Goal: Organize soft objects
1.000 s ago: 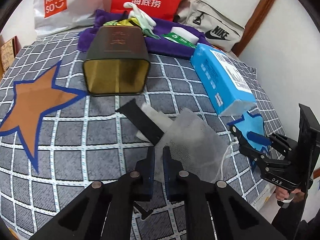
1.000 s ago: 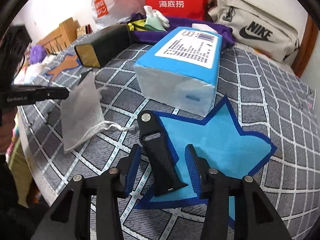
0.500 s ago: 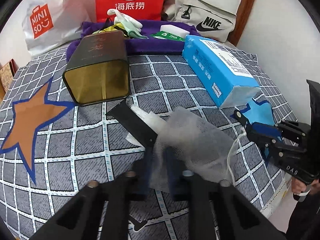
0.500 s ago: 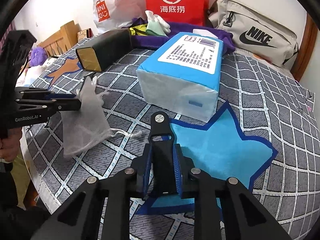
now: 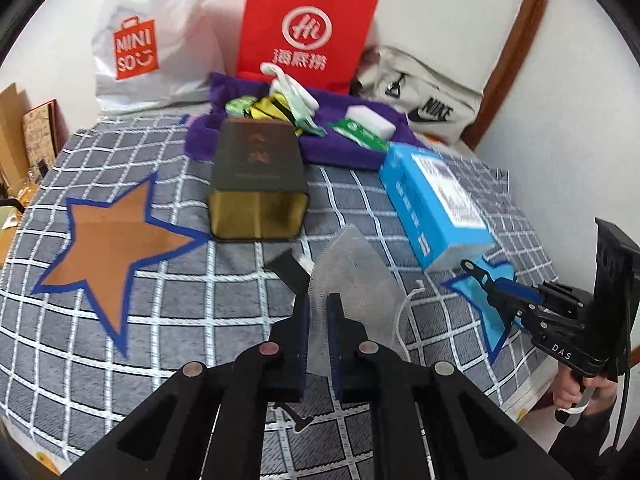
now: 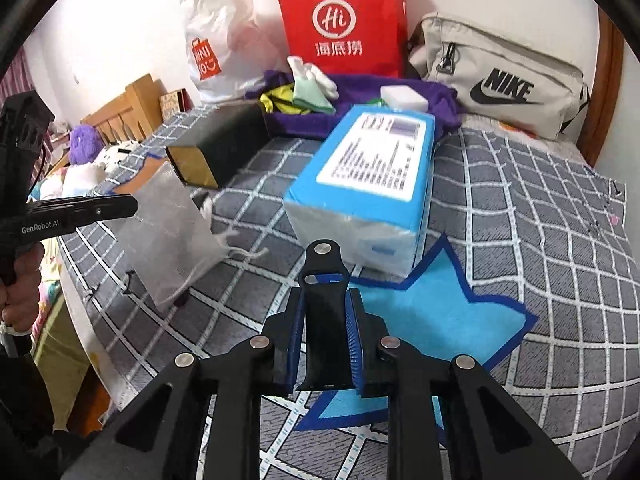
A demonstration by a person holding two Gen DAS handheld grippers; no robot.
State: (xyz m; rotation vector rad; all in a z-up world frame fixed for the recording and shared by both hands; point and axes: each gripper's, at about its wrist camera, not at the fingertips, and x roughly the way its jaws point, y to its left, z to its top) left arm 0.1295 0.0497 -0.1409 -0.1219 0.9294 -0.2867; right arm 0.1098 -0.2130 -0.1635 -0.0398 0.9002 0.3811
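My left gripper (image 5: 318, 304) is shut on a grey mesh drawstring pouch (image 5: 356, 284) and holds its edge lifted off the bed. The pouch also hangs from that gripper in the right wrist view (image 6: 168, 228). My right gripper (image 6: 324, 312) is shut on a black watch strap (image 6: 324, 300) and holds it above the blue star patch (image 6: 444, 316). It shows at the right of the left wrist view (image 5: 500, 292). Another black strap (image 5: 288, 272) lies just beyond the pouch.
A dark tin box (image 5: 256, 184) lies open-ended toward me on the checked bedcover (image 5: 160, 320). A blue tissue pack (image 5: 436, 204) lies to the right. A purple cloth (image 5: 340, 148) with small items, shopping bags (image 5: 308, 28) and a Nike bag (image 6: 504, 76) line the wall.
My left gripper closed on the pouch edge and lifted it. My right gripper closed on the black strap and raised it off the blue star.
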